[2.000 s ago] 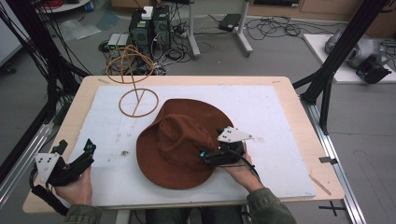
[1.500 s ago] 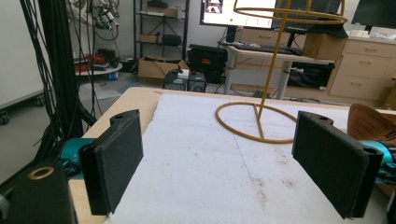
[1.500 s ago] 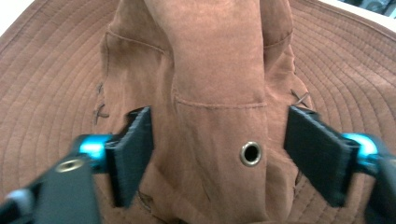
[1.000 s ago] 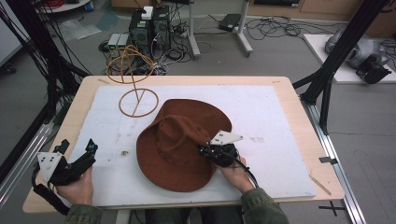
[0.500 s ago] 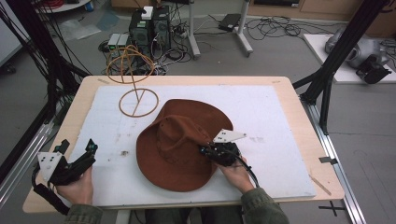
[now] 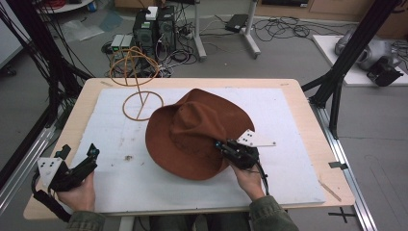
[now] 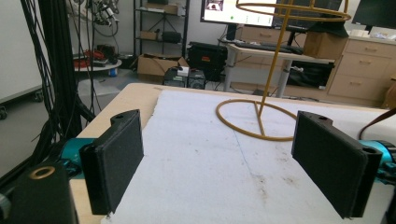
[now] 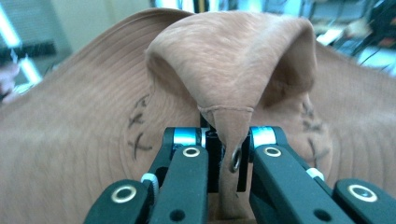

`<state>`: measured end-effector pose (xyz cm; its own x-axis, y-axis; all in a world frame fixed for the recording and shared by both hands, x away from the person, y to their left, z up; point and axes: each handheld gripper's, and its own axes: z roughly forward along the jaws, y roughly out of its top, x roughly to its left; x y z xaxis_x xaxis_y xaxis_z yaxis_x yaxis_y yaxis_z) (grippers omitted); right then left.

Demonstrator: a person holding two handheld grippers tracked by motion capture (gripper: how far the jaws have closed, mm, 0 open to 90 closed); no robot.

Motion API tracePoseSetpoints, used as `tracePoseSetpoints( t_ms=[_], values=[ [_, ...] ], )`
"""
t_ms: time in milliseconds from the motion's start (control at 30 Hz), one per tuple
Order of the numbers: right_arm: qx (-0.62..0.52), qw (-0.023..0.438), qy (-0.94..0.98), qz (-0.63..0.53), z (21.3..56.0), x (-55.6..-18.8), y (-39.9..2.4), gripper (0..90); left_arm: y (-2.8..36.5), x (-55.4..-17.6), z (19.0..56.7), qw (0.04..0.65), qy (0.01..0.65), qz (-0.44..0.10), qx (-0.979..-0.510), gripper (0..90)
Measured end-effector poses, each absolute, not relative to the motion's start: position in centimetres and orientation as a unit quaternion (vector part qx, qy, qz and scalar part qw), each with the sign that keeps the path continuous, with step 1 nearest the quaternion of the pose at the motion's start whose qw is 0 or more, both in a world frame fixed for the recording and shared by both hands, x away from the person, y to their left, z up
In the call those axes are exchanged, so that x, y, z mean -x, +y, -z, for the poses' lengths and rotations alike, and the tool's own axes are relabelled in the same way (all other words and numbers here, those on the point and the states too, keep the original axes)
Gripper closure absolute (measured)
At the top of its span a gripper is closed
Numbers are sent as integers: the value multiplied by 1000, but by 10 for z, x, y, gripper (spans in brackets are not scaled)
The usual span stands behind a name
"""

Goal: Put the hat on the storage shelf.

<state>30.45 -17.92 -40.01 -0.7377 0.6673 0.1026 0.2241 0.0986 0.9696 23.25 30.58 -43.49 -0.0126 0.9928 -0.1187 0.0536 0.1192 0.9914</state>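
Right gripper (image 8: 226,161) pinching brown felt hat (image 8: 233,65)

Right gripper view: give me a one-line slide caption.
Right claw shut on a pinched fold of the brown hat, beside a small metal eyelet.

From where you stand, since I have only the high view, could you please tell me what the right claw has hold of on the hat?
Observer: The right claw is shut on a pinched fold of the hat, beside a small metal eyelet.
Operator: Thank you. Is the left claw holding anything?
Observer: No, the left claw is open, with bare white mat between its jaws.
Operator: What does it face?
Observer: The wire stand, farther along the mat.
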Motion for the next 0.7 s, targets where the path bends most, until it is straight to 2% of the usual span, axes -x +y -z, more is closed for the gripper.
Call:
tracePoseSetpoints(
  t_ms=[300,700],
  values=[
    [-310,236,683,-618,378,-300,-185,891,307,-231,435,516,546,-457,-477,170],
    [-292,274,652,-644,339,-308,-175,890,306,-231,435,518,546,-454,-476,170]
  ],
)
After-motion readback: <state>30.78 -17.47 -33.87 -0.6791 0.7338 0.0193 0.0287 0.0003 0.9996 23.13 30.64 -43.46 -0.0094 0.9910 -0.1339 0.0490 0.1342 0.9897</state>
